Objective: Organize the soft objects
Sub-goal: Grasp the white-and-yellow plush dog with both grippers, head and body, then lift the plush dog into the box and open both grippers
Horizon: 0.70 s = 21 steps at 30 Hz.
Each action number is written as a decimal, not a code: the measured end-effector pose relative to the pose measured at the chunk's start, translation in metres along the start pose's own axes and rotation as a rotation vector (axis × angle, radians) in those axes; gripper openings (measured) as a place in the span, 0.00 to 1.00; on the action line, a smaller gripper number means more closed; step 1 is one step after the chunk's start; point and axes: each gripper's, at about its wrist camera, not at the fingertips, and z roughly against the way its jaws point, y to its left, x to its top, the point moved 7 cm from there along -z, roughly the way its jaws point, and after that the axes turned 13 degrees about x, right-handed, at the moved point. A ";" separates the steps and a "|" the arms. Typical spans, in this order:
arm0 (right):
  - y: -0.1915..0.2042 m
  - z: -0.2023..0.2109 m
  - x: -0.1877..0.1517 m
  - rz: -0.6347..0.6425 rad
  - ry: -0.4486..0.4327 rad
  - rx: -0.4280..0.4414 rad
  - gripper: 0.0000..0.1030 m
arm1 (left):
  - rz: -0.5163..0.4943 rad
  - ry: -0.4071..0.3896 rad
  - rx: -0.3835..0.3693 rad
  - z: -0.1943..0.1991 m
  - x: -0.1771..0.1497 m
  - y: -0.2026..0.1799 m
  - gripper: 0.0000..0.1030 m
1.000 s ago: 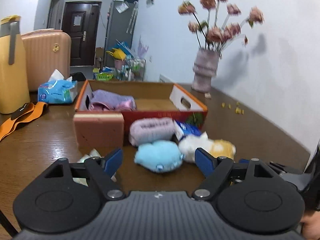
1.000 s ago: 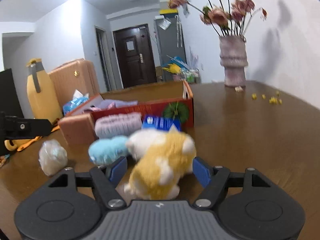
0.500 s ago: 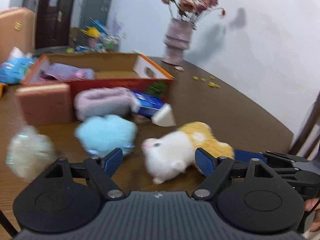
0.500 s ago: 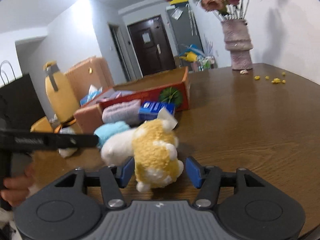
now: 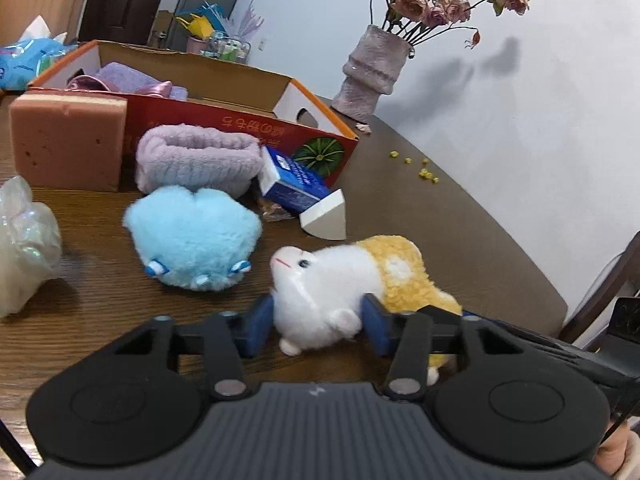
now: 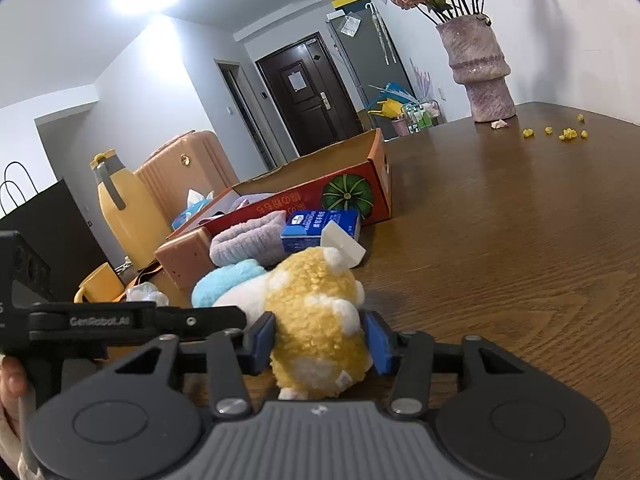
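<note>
A white-and-yellow plush hamster [image 5: 352, 280] lies on the brown table. My left gripper [image 5: 318, 324] is shut on its white head end. My right gripper [image 6: 320, 338] is shut on its yellow rear [image 6: 316, 312]. A blue plush [image 5: 192, 236] lies just left of it, also in the right wrist view [image 6: 224, 282]. A lilac rolled towel [image 5: 196, 160] and a pink sponge block [image 5: 64, 140] rest against the red cardboard box [image 5: 240, 120], which holds purple cloth [image 5: 132, 80].
A blue-and-white carton [image 5: 296, 188] lies by the box. A crinkled plastic bag [image 5: 24, 240] sits at left. A vase of dried flowers [image 5: 372, 76] stands at the back by the wall. A yellow jug [image 6: 124, 208] and a suitcase [image 6: 188, 168] stand beyond the box.
Both grippers have closed in on the plush hamster, the left from open around its head and the right tightening on its rear. The left gripper moved right and forward.
</note>
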 end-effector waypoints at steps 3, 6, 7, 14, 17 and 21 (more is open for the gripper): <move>0.003 0.001 0.001 0.014 0.008 -0.005 0.39 | -0.043 -0.028 0.007 0.004 0.003 -0.006 0.41; 0.007 0.005 0.010 -0.001 -0.016 0.003 0.38 | -0.033 -0.051 -0.016 0.013 0.022 -0.008 0.40; 0.010 0.005 0.018 0.011 -0.029 0.009 0.38 | -0.033 -0.066 -0.025 0.016 0.032 -0.007 0.40; 0.011 -0.057 0.133 0.078 -0.099 0.039 0.38 | -0.124 -0.159 -0.006 -0.020 0.178 0.006 0.42; -0.014 -0.121 0.182 0.038 -0.066 0.003 0.38 | -0.086 -0.087 0.013 -0.080 0.231 0.029 0.43; -0.058 -0.202 0.213 -0.030 0.024 -0.058 0.37 | -0.011 0.027 0.060 -0.157 0.263 0.059 0.42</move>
